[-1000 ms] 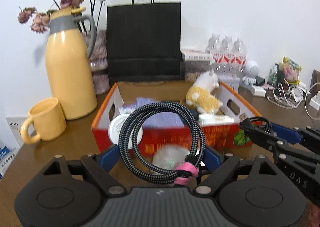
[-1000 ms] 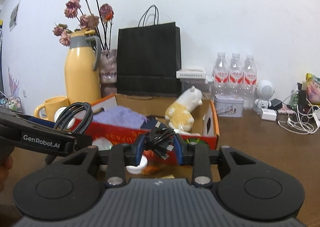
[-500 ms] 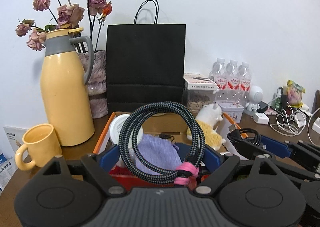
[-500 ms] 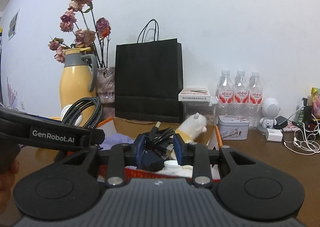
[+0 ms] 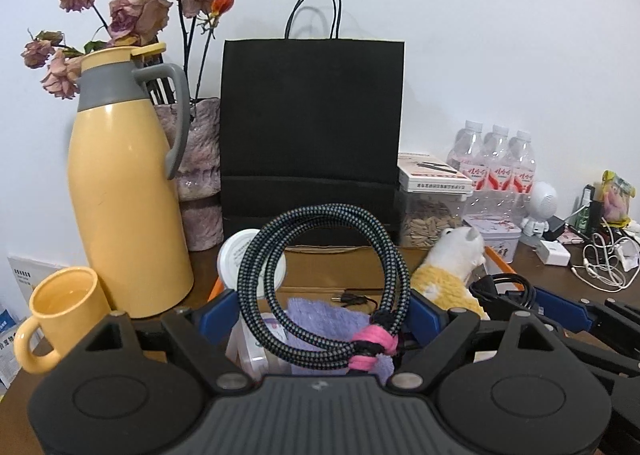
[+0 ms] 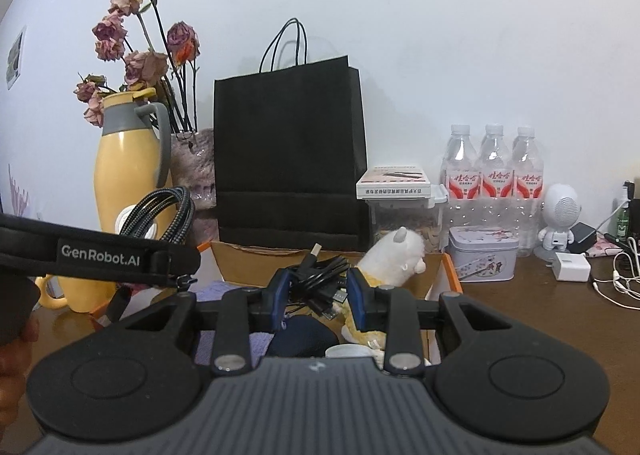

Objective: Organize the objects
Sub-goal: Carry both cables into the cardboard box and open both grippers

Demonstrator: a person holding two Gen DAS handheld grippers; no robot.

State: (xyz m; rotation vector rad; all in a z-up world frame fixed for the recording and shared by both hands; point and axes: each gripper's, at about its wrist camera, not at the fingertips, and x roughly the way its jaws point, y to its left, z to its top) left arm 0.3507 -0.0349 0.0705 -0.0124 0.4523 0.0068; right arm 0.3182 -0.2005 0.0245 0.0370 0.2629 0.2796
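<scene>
Gripping a coiled braided cable [image 5: 320, 287] across its width, the left gripper [image 5: 324, 319] has its blue fingers [image 5: 218, 313] spread wide against the two sides of the coil; a pink tie [image 5: 374, 343] binds the loop at its lower right. To the right, the right gripper [image 6: 316, 295] has its fingers [image 6: 280, 291] closed narrowly on a tangled bundle of thin black cables [image 6: 320, 275], a USB plug sticking up from it.

Both grippers are over an open cardboard box [image 6: 448, 271] with orange edges. In it lie a purple cloth [image 5: 324, 315], a white round lid [image 5: 240, 255] at the left, and a white-and-yellow plush toy [image 6: 396, 255] leaning at the far right corner. The box's far wall stands just in front of a black paper bag [image 5: 312, 127], leaving little gap there.

Left of the box, a yellow mug [image 5: 64, 311] sits near the table's [image 6: 540, 319] left edge, with a yellow thermos jug [image 5: 124, 195] behind it and a vase of dried roses [image 5: 200, 159] beyond.

Right of the box the brown table is bare close by; farther back stand a tin [image 6: 484, 251], a clear container with a small box on top [image 6: 400, 207], three water bottles [image 6: 492, 175], a white robot figure [image 6: 560, 215] and loose white chargers and cords [image 6: 600, 271] by the wall.
</scene>
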